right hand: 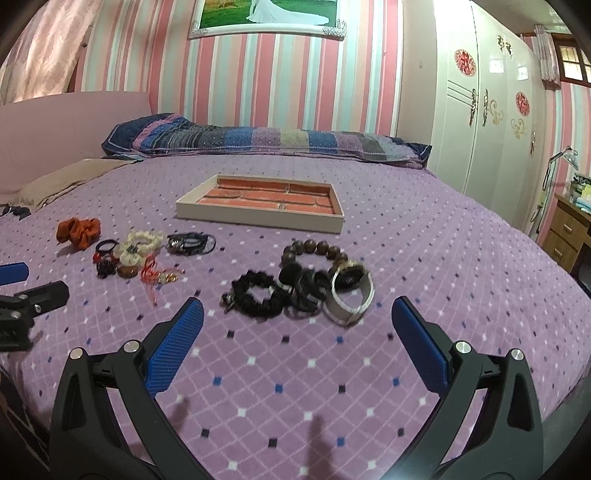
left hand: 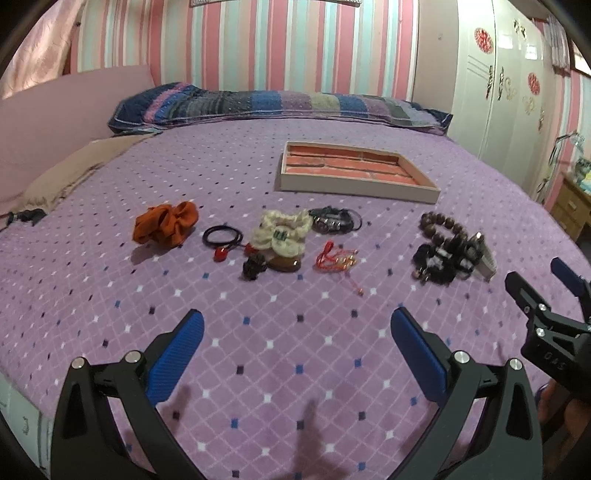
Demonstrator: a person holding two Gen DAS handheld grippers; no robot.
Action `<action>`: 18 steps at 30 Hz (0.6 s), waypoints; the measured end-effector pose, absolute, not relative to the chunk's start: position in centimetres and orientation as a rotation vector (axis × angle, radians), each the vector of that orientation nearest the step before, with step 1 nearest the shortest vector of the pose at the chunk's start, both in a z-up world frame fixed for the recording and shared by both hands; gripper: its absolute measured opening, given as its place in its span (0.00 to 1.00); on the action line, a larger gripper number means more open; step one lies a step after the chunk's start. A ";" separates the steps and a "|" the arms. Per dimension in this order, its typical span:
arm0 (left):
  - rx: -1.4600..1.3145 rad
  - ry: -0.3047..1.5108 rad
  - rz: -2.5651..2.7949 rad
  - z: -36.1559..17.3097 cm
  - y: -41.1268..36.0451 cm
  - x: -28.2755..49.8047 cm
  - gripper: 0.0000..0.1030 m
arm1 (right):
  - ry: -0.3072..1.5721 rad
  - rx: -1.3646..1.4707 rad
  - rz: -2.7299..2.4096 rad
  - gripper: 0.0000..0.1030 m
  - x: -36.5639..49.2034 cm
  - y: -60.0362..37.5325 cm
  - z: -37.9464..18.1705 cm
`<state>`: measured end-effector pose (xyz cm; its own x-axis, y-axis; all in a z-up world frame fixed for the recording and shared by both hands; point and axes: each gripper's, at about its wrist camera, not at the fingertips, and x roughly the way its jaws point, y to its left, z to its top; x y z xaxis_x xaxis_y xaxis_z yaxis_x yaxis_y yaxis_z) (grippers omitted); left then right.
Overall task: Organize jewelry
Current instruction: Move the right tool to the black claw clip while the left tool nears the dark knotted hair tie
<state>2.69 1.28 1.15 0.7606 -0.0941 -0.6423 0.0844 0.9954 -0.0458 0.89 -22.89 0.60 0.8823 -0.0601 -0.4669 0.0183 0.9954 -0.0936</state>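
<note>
Right wrist view alone shows a framed picture (right hand: 267, 16); both claws (left hand: 297, 343) (right hand: 297, 339) gape wide, empty.

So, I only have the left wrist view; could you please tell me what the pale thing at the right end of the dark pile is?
Observer: A watch with a pale strap, beside the bead bracelet.
Operator: Thanks. Is the right gripper holding anything?
Observer: No. The right gripper has its jaws wide apart, with nothing between them.
Operator: And the black lump at the left of that pile?
Observer: A black scrunchie, a full ring lying flat on the bedspread.
</note>
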 end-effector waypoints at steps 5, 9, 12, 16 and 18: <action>-0.051 0.706 -0.076 3.2 2.6 5.7 0.96 | 0.508 -0.100 -0.066 0.96 4.1 -23.4 1.8; -0.014 0.692 -0.037 4.7 2.2 8.2 0.96 | 0.524 -0.077 -0.049 0.96 6.8 -23.7 3.1; 0.007 0.673 -0.048 5.5 1.7 9.7 0.96 | 0.528 -0.071 -0.064 0.96 8.6 -23.7 3.6; 0.021 0.651 -0.039 4.7 1.5 10.3 0.96 | 0.551 -0.080 -0.103 0.96 9.5 -23.9 1.7; 0.015 0.676 -0.054 3.6 1.6 10.7 0.96 | 0.573 -0.080 -0.102 0.96 9.9 -24.2 0.4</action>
